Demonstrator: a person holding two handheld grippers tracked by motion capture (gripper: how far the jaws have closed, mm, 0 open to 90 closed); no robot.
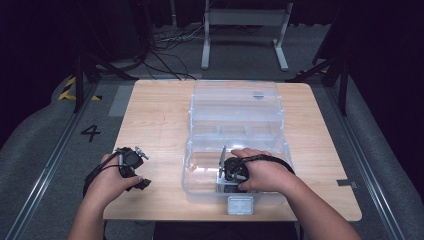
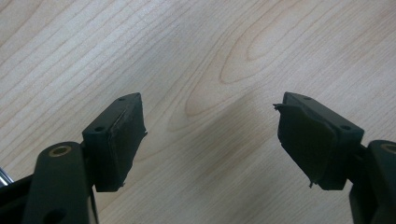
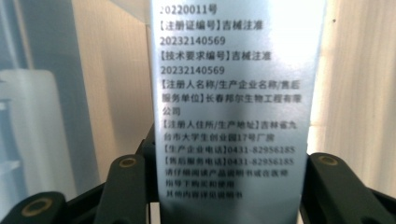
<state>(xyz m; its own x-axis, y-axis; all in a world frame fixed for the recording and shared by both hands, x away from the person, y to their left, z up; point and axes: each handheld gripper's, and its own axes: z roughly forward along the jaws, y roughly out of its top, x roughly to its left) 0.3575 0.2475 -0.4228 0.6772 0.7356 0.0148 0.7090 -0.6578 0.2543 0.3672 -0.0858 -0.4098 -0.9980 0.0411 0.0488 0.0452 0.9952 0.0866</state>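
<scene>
- We see a light wooden table (image 1: 155, 120) with a clear plastic storage box (image 1: 200, 187) standing on it, its transparent lid (image 1: 235, 102) thrown back flat toward the far side.
- Our left hand (image 1: 107, 182) rests on the table near its front left corner, well apart from the box, holding the left gripper (image 1: 131, 165).
- In the left gripper view, the left gripper (image 2: 210, 135) has its two black jaws spread wide apart, with nothing between them but bare wood grain (image 2: 224, 56).
- Our right hand (image 1: 265, 175) reaches down into the front compartment of the box, holding the right gripper (image 1: 232, 172).
- A thin flat silvery packet (image 1: 222, 160) stands on edge inside that compartment, just at the right gripper.
- In the right gripper view, the packet (image 3: 233, 93) rises between the jaws, its face covered in printed Chinese text and numbers.
- The jaws sit on either side of the packet's lower end, but their tips are hidden behind it, so we cannot tell whether they press it.
</scene>
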